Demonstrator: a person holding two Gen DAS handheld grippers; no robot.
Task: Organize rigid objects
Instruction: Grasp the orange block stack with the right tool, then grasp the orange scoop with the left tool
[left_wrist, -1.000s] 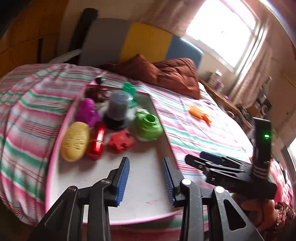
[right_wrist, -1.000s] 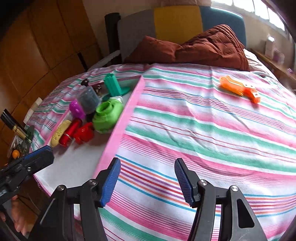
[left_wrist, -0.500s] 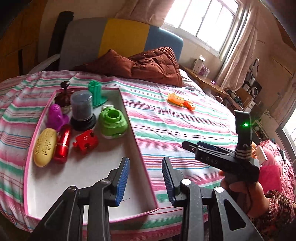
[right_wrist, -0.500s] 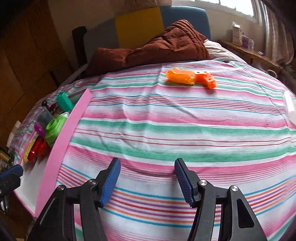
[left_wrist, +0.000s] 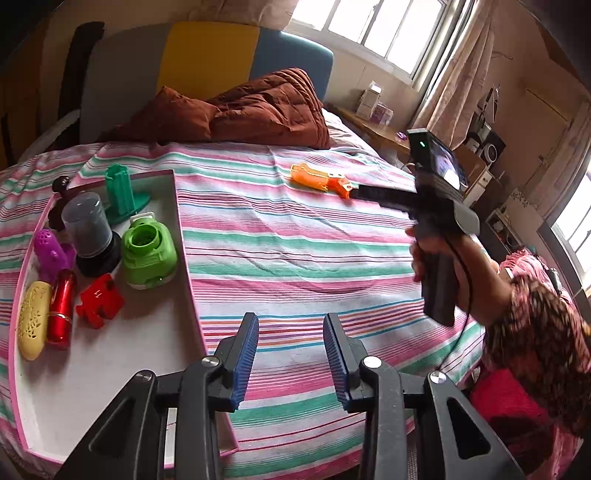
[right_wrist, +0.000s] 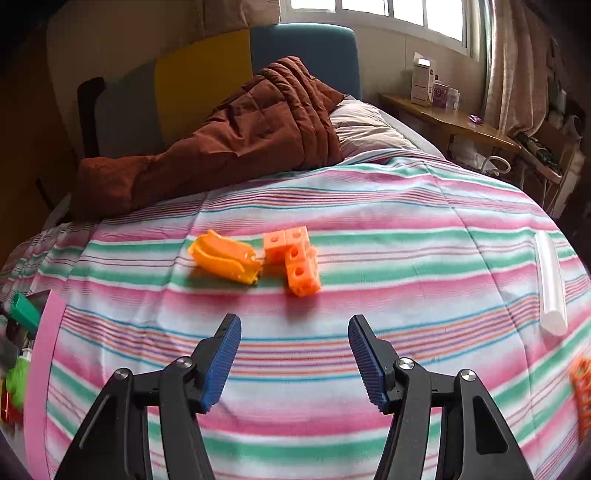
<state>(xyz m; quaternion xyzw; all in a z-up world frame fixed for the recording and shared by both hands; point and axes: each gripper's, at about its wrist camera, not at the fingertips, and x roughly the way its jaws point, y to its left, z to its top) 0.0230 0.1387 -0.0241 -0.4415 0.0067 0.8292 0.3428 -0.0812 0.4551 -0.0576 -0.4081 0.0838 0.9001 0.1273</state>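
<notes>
Right gripper (right_wrist: 293, 360) gapes empty w/ orange block piece (right_wrist: 297, 260) ahead: prob. light, stiff plastic, best pinched across flat sides.

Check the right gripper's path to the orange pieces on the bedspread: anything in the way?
Nothing visible. The right gripper is open and empty, with only bare striped bedspread between its fingers and the orange block piece and orange clip ahead.

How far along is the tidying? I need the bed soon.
Done: several toys, among them the green pot and red block, sit in the pink tray. In hand: nothing; the right tongs are open near the orange clip and orange cubes. Left: those two and a white tube.
</notes>
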